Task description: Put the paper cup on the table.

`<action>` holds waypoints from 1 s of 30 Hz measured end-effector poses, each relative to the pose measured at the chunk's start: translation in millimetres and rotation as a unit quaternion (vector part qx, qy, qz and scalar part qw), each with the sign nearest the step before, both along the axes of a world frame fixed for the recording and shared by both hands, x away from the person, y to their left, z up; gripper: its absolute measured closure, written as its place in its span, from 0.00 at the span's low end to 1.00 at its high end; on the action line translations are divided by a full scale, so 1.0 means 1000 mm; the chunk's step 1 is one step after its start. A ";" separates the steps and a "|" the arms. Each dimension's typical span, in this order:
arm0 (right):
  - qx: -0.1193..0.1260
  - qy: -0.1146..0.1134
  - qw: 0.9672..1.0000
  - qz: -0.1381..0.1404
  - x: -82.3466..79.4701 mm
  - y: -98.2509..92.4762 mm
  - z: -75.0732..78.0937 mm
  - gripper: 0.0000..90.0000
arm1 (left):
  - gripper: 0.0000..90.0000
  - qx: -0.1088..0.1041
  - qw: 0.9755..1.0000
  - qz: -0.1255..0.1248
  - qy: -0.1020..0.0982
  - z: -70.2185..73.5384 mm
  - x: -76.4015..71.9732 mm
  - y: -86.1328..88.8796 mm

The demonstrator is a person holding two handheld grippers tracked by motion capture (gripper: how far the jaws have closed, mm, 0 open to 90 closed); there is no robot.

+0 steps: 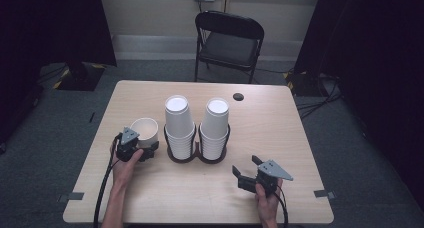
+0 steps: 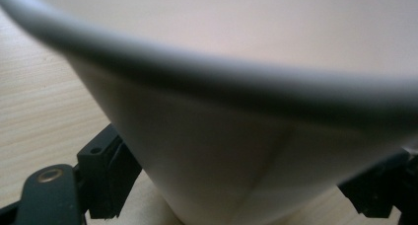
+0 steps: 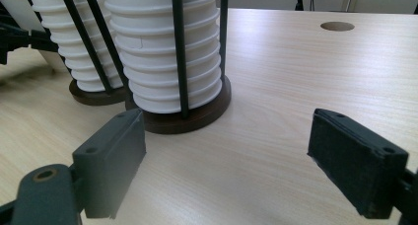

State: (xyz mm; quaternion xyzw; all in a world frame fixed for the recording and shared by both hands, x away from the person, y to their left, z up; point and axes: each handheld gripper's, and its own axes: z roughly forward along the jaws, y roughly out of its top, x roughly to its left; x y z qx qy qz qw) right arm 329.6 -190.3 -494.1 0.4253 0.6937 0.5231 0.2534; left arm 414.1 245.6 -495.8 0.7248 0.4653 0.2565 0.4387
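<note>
A single white paper cup stands tilted at the table's left, mouth up, with my left gripper shut on its lower wall. In the left gripper view the cup sits close up between both black jaws. Two tall stacks of white cups, a left one and a right one, stand upside down in a dark twin holder with thin black rods. My right gripper rests open near the front right, empty, jaws aimed at the holder's base and the nearer stack.
The light wooden table has a round cable hole at the back. A black folding chair stands behind it. Tape strips mark the front corners. Dark curtains hang on both sides.
</note>
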 end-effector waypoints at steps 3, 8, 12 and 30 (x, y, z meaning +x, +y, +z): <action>0.001 0.000 1.000 -0.001 0.000 0.000 0.000 0.15 | 0.17 0.006 1.000 0.007 -0.008 0.000 -0.005 -0.002; 0.003 0.000 1.000 0.001 0.000 -0.001 0.000 0.15 | 0.17 -0.012 1.000 0.015 -0.016 0.000 -0.015 0.002; 0.003 0.000 1.000 0.000 -0.001 -0.001 0.000 0.15 | 0.17 -0.025 0.999 0.016 -0.026 0.000 -0.023 0.006; 0.011 -0.003 1.000 -0.005 -0.001 -0.002 0.000 0.16 | 0.17 -0.048 0.996 0.010 -0.071 0.000 -0.091 -0.003</action>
